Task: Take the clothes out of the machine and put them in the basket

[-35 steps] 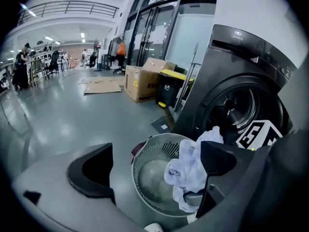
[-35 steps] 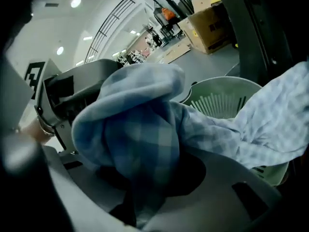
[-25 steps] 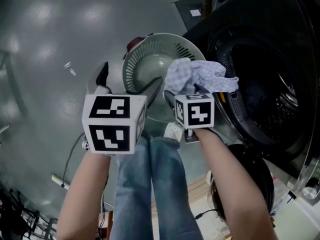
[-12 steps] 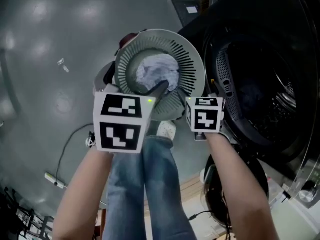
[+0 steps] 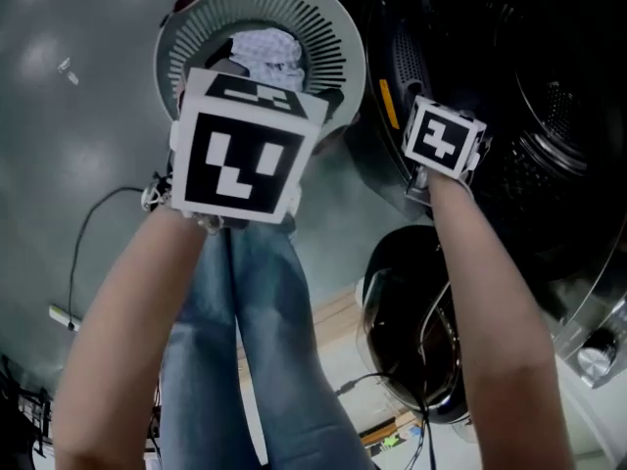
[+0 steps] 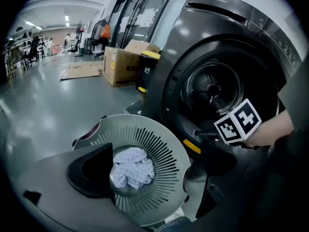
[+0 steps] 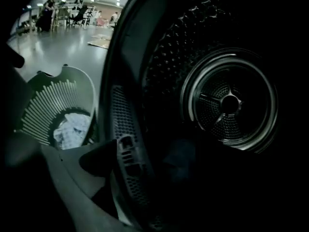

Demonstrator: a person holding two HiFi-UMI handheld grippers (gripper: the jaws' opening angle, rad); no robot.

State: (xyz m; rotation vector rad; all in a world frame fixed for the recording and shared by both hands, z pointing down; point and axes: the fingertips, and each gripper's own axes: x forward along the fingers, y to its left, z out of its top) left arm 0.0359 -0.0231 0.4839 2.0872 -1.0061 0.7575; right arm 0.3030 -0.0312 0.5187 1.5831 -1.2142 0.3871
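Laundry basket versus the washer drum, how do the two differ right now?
The laundry basket is pale with slotted walls; the washer drum is dark perforated metal. The basket opens upward, the drum sideways. The basket holds a pale checked cloth; the drum, perhaps a dark garment. Both are round.

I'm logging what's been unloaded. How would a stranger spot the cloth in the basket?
Find the dark front-loading machine with its round open drum. Beside it stands a pale slotted basket. At its bottom lies a crumpled, light checked cloth, the only fabric seen there.
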